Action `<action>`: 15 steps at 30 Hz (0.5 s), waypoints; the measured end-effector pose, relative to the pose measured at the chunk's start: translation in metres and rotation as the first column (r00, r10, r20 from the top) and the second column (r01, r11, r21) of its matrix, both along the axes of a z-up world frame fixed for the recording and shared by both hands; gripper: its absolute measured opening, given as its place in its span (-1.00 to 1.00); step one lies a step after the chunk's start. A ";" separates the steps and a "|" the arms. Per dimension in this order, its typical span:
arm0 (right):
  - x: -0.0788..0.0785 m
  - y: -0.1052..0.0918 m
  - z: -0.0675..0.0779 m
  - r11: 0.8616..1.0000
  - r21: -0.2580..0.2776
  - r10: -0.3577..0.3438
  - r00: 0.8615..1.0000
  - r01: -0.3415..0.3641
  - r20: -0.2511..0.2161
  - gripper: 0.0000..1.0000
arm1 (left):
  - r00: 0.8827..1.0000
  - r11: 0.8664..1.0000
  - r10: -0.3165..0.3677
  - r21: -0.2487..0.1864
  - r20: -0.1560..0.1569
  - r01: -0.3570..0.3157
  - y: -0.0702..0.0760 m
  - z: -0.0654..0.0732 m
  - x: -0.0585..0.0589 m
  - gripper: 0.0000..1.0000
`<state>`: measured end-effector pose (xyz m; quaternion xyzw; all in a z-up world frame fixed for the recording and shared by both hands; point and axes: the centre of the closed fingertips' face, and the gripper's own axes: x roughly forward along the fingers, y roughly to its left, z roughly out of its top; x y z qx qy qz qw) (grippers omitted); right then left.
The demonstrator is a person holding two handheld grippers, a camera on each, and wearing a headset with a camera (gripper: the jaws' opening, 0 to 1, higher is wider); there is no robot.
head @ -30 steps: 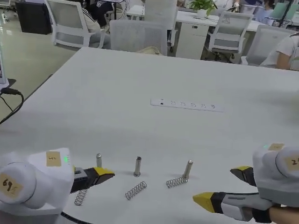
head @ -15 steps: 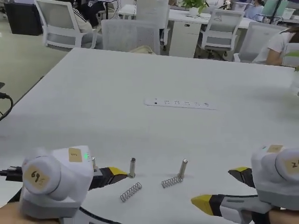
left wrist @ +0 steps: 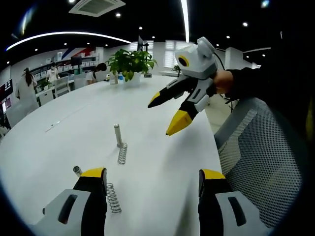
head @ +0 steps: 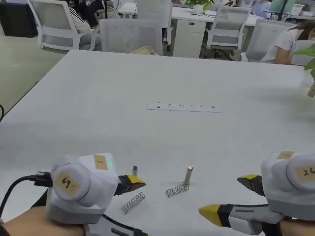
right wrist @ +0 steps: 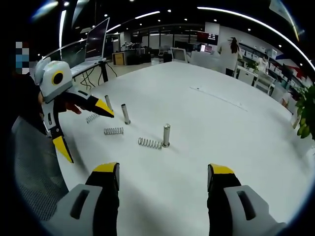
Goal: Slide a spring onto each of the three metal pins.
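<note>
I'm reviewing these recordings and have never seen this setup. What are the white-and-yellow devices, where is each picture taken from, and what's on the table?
No robot here: a person holds a gripper in each hand. The head view comes from a headset camera looking down at the white table. Each round picture comes from a camera on one gripper, looking along its yellow-tipped jaws. The left gripper and right gripper are open and hold nothing. Three metal pins stand on the table, three springs lie beside them, none on a pin. Farther off lies a power strip.
</note>
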<state>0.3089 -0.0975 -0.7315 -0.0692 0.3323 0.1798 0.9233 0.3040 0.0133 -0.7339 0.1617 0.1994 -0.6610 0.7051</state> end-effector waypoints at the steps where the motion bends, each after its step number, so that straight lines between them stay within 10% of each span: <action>1: 0.000 0.000 0.000 1.000 0.000 -0.001 1.000 0.001 0.000 0.43 | 1.000 1.000 0.002 0.005 0.004 -0.002 -0.001 -0.001 0.002 0.44; 15: 0.000 -0.003 -0.003 1.000 -0.009 -0.005 1.000 0.005 -0.004 0.42 | 0.997 0.998 0.053 0.034 0.049 -0.055 -0.026 -0.018 0.023 0.14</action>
